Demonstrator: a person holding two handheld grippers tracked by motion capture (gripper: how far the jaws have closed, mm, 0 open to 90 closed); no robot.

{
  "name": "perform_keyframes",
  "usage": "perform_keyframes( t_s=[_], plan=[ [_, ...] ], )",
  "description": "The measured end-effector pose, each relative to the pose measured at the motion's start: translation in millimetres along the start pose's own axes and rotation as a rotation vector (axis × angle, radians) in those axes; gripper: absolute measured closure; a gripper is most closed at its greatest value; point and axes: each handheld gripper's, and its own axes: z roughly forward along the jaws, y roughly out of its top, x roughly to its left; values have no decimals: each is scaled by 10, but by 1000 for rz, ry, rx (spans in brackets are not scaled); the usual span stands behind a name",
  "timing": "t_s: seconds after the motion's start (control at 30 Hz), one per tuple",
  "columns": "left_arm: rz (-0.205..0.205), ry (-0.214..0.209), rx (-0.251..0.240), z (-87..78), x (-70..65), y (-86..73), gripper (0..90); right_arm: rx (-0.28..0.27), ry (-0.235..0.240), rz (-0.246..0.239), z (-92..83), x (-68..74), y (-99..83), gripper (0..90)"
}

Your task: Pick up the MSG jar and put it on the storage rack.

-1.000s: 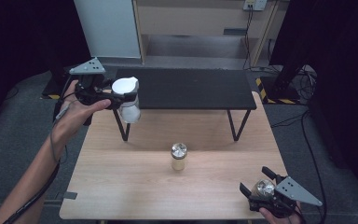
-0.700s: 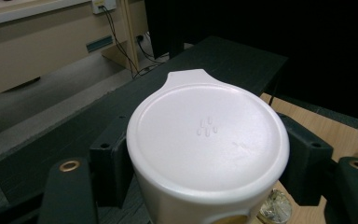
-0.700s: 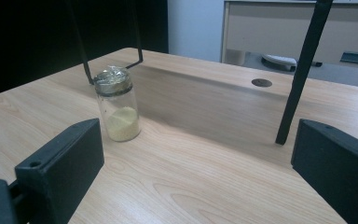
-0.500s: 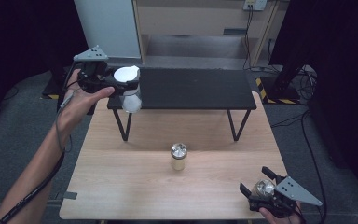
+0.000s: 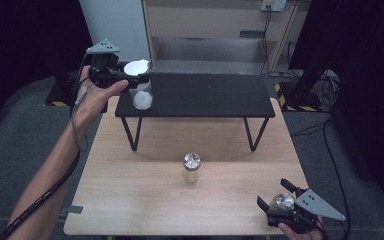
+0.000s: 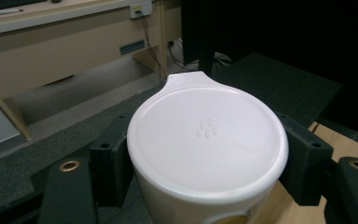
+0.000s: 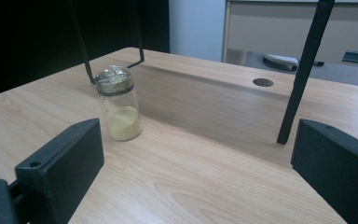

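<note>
So the left gripper (image 5: pixel 130 76) is clamping a white-lidded jar (image 5: pixel 141 90) between its jaws, way over at the far left, and it's holding it up above the left end of the black shelf (image 5: pixel 205 95). In the left gripper view the jar's white lid (image 6: pixel 207 135) is sitting snug between the two black pads, both pressing its sides. Through the clear glass you can see some white stuff lying in the bottom.

The right gripper (image 5: pixel 280 202) is hanging out at the near right corner of the wooden table (image 5: pixel 130 200), with its jaws standing wide apart and gripping nothing. In its own view, it's looking across the table at a small glass jar (image 7: pixel 119 102) with a silver cap and yellowish powder, which is standing upright mid-table, just in front of the shelf's legs and well apart from both grippers.
</note>
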Motion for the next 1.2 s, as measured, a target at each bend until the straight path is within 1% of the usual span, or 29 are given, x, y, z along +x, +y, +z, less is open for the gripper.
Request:
perform_keyframes(
  t_s=[0.03,0.07,0.1,0.2,0.4,0.53,0.6,0.73,0.87,1.03,1.2],
  plan=[
    [-8,14,-1,14,-3,-2,299,0,0,0,0,0,0,30],
    [-25,40,-6,44,2,-11,299,-1,1,0,0,0,-1,30],
    [-25,40,-6,44,2,-11,299,-1,1,0,0,0,-1,30],
    [-34,70,-6,90,11,-11,299,-1,2,-2,0,1,0,31],
    [-60,113,-8,191,48,-22,299,-2,4,1,1,-6,-4,31],
    [-60,139,2,261,52,-15,299,-1,7,0,5,-8,-3,31],
    [-66,147,1,291,59,-19,299,-1,8,0,5,-9,-4,31],
    [-67,163,3,350,57,-21,299,-2,7,2,3,-11,-4,31],
    [-79,168,2,401,76,-21,299,-3,8,2,4,-13,-6,31],
    [-81,177,1,454,75,-16,299,-4,10,5,3,-17,-9,31],
    [-90,174,2,492,85,-31,299,-5,12,4,6,-22,-11,31]
  ],
)
